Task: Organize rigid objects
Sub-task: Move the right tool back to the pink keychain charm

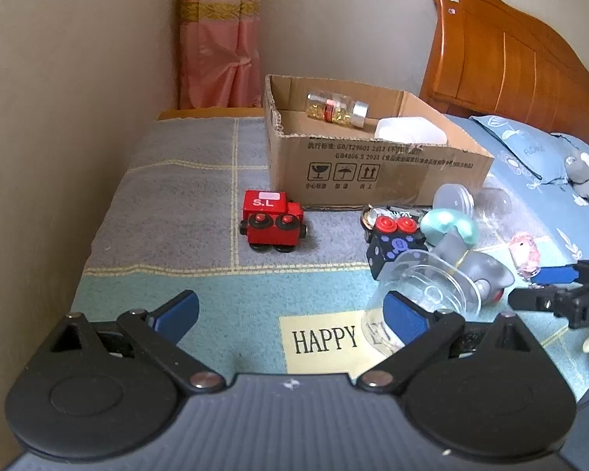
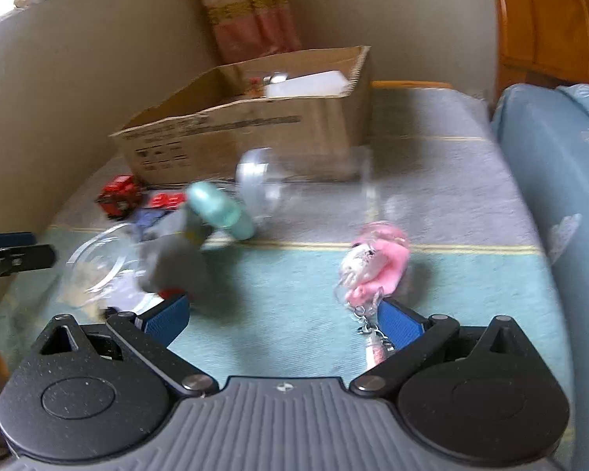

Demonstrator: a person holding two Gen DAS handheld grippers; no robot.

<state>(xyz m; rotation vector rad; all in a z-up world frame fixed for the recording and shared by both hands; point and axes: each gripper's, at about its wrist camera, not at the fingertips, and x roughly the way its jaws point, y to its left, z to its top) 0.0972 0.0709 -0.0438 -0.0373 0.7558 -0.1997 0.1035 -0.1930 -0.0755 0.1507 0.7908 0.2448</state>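
Blur smears the right wrist view; the pink charm [image 2: 377,263] reads only as a soft shape. Left gripper [image 1: 290,314] hovers over the blanket [image 1: 176,180], jaws wide apart, empty. Right gripper [image 2: 282,314] likewise spread, empty. Red toy train [image 1: 271,221] sits beside the cardboard box [image 1: 373,172].

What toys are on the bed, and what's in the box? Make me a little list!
box: cardboard box, open, on the blanket
in box: clear bottle lying down, white container
alone: red toy train
pile: black toy train, grey figure, clear cup
near right gripper: pink keychain
left gripper: jaws open, empty
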